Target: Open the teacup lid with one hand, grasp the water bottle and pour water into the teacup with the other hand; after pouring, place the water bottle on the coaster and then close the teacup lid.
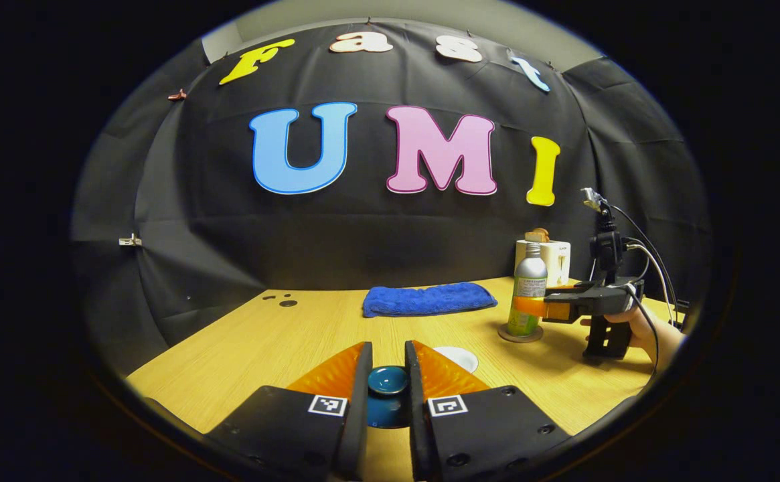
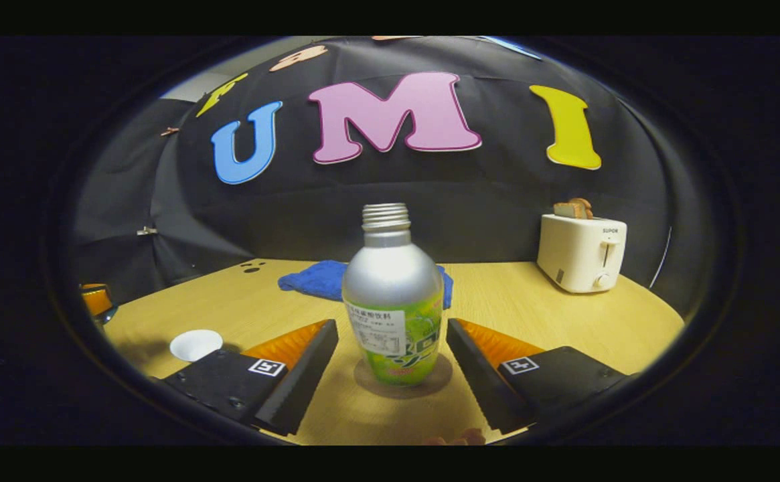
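My left gripper [image 1: 388, 348] is shut on the round blue knob of the dark teacup lid [image 1: 388, 380], low between its fingers. A small white cup [image 1: 460, 357] sits just to its right, partly hidden by one finger, and shows open-topped in the right gripper view [image 2: 195, 345]. The silver water bottle [image 2: 393, 288], uncapped and with a green label, stands upright on a round brown coaster [image 2: 363, 381]. My right gripper [image 2: 392, 325] is open around the bottle with a gap on each side. In the left gripper view the bottle [image 1: 529, 294] stands far right with the right gripper [image 1: 543, 308] at it.
A blue folded towel [image 1: 426, 298] lies at the back of the wooden table [image 1: 262, 341]. A white toaster [image 2: 582, 253] with toast in it stands at the back right. A hand [image 1: 644, 328] holds the right gripper, with cables trailing behind it.
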Tool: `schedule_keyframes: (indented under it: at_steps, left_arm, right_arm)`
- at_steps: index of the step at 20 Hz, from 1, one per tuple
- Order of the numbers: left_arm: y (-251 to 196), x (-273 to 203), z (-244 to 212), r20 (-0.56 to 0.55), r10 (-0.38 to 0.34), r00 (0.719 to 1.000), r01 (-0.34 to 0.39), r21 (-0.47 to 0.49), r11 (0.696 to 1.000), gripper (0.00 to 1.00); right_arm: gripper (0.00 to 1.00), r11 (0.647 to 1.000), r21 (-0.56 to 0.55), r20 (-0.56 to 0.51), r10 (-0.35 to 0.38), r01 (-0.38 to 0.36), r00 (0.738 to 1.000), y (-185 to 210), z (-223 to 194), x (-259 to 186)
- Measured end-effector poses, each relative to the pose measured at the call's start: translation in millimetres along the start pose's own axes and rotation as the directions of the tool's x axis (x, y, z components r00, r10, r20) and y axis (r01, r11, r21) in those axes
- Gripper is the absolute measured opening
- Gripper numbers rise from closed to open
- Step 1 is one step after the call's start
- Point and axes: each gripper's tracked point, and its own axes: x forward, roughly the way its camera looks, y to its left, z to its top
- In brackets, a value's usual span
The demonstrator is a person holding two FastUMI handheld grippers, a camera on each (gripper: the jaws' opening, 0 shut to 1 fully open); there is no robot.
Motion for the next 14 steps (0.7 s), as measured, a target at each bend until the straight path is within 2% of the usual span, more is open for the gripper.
schedule_keyframes:
  at_steps: [2, 3, 4, 8, 9, 10, 14]
  left_arm:
    - [-4.6, -1.7, 0.8, 0.008, -0.004, 1.0, 0.004, -0.003, 1.0, 0.32]
    - [-5.7, -1.4, 0.1, 0.009, -0.006, 1.0, 0.006, -0.008, 1.0, 0.3]
    - [-7.0, -1.0, 0.2, 0.009, -0.007, 1.0, 0.007, -0.015, 1.0, 0.3]
    - [-11.5, 5.1, 0.1, 0.007, -0.013, 1.0, 0.013, -0.032, 0.999, 0.32]
    - [-12.1, 7.4, 0.3, 0.008, -0.014, 1.0, 0.014, -0.033, 0.999, 0.3]
    - [-13.6, 9.5, 0.5, 0.008, -0.016, 1.0, 0.016, -0.033, 0.999, 0.33]
    - [-20.1, 20.3, 2.4, 0.019, -0.026, 0.999, 0.026, -0.04, 0.999, 0.3]
  right_arm:
    - [1.0, 0.999, -0.047, 0.01, -0.024, 0.024, 1.0, -4.7, -1.4, -11.9]
    - [1.0, 0.997, -0.069, 0.017, -0.029, 0.03, 0.999, -4.9, -1.2, -19.1]
    - [0.96, 0.996, -0.088, 0.027, -0.03, 0.032, 0.999, -4.3, 1.2, -25.8]
    - [1.0, 0.989, -0.146, 0.073, -0.012, 0.022, 0.997, 2.2, 16.0, -57.7]
    - [0.99, 0.989, -0.147, 0.089, -0.008, 0.021, 0.996, 3.6, 22.7, -65.7]
    - [0.98, 0.99, -0.143, 0.105, 0.0, 0.015, 0.994, 5.3, 27.5, -73.6]
    - [0.98, 0.991, -0.134, 0.165, 0.013, 0.009, 0.986, 8.8, 42.1, -104.4]
